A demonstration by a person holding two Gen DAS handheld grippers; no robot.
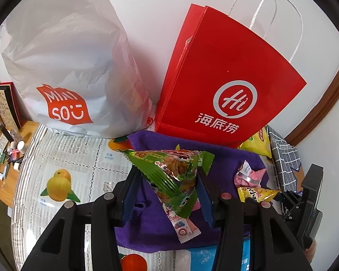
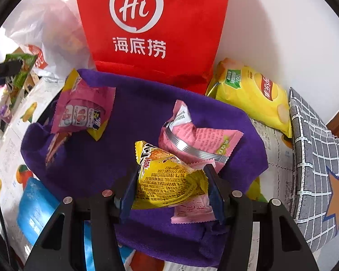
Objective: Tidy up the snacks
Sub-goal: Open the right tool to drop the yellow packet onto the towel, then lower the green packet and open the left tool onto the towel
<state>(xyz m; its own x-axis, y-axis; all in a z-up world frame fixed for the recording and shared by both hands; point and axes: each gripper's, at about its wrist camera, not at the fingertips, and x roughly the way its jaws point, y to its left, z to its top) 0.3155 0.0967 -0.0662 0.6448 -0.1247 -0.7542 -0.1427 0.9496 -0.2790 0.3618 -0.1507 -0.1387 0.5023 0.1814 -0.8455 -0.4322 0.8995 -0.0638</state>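
Snacks lie scattered on a purple cloth [image 2: 83, 158] spread over a fruit-printed table cover [image 1: 63, 158].

Your left gripper [image 1: 168, 180] is closed on a green triangular snack packet [image 1: 169, 169]; both blue pads press its sides, and the packet hangs clear above the cloth. Its print is too crumpled to read. Under it lies a pink-and-white strawberry wafer packet [image 1: 185, 228], its lettering partly hidden.

Your right gripper [image 2: 171, 189] has a yellow triangular snack packet [image 2: 167, 180] between its pads, with both pads against its sides. The packet's back is dense small print, not legible. It rests on 1 pink packet [image 2: 192, 212] on the cloth, and a second pink packet with a silver seal [image 2: 192, 140] lies just behind it. I cannot tell whether the yellow packet is lifted.

A pink-and-yellow packet [image 2: 83, 113] sits near the cloth's left edge.

At the cloth's far edge stands a red paper bag [image 2: 153, 29] with white handles, marked "Hi" in a white ring above "海底捞". To its left stands a white plastic bag [image 1: 67, 56] bearing a red "MINISO" label with a smile mark. To the right of the red bag, against the wall, a yellow crisp bag [image 2: 250, 97] lies beside a grey checked cushion [image 2: 314, 158] with an orange star.
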